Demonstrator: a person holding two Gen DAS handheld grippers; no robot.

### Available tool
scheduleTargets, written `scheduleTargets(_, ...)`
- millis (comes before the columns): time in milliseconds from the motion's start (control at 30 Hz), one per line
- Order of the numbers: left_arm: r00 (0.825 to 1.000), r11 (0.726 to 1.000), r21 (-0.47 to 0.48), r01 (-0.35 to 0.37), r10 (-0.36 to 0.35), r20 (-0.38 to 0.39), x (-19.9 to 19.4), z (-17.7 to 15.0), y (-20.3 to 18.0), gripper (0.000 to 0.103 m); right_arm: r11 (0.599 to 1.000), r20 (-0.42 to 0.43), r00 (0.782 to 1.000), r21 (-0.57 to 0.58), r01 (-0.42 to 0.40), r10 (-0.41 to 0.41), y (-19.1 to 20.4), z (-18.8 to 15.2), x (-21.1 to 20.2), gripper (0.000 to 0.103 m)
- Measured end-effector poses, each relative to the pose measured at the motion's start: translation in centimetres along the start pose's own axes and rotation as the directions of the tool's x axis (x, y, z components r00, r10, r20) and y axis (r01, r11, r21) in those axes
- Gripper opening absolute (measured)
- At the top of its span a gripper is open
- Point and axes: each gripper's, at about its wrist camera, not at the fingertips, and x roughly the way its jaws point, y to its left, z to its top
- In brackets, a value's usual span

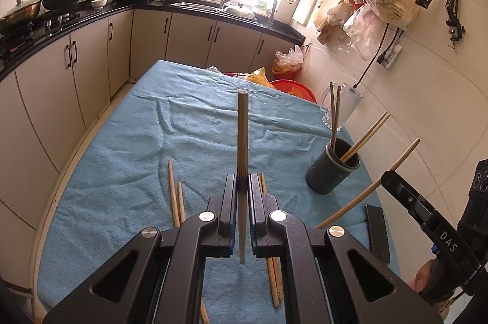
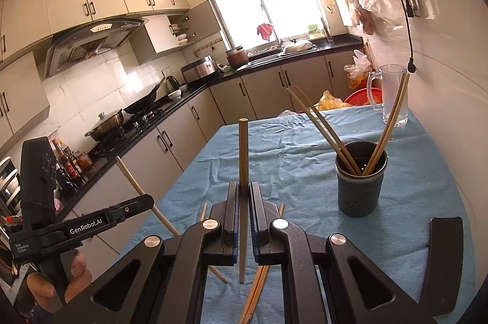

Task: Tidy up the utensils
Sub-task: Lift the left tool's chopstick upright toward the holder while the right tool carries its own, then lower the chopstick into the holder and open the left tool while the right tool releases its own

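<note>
My left gripper [image 1: 242, 183] is shut on a wooden chopstick [image 1: 242, 135] that stands upright between its jaws above the blue cloth. My right gripper [image 2: 243, 191] is shut on another chopstick [image 2: 243, 153], also upright. The right gripper shows in the left wrist view [image 1: 405, 199] with its chopstick [image 1: 381, 180] slanted. The left gripper shows in the right wrist view [image 2: 122, 209]. A dark utensil holder [image 1: 334, 168] with several chopsticks in it stands on the right of the table; it also shows in the right wrist view [image 2: 360, 183]. Loose chopsticks [image 1: 175, 196] lie on the cloth.
The table wears a wrinkled blue cloth [image 1: 189, 122]. A glass mug [image 1: 341, 104] stands behind the holder by the wall. A black phone [image 1: 378, 232] lies at the table's right edge. A red basin [image 1: 292, 87] sits beyond the far end. Kitchen cabinets [image 1: 70, 86] run along the left.
</note>
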Motion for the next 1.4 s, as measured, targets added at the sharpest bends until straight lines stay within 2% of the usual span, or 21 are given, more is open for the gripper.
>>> scheduleTargets(567, 1.000, 0.999, 0.033, 0.017, -0.017, -0.002, 0.0, 0.6, -1.8, 0.007, 0.998, 0.041, 0.999, 0.050, 0.025, -0.027, -2.2, 1.0, -1.9, 0.007)
scheduleTargets(867, 0.999, 0.995, 0.083, 0.050, -0.050, 0.000, 0.2, 1.8, -4.7, 0.007, 0.994, 0.104, 0.992, 0.094, 0.062, -0.072, -4.4, 2.0, -4.4, 0.007)
scheduleTargets(1100, 0.996, 0.989, 0.120, 0.086, -0.087, 0.005, 0.5, 3.6, -7.8, 0.007, 0.986, 0.154, 0.981, 0.131, 0.098, -0.118, -6.6, 3.4, -6.5, 0.007)
scheduleTargets(1400, 0.989, 0.980, 0.142, 0.138, -0.144, 0.027, 1.3, 7.6, -11.8, 0.007, 0.979, 0.234, 0.958, 0.158, 0.131, -0.166, -9.2, 7.2, -9.2, 0.007)
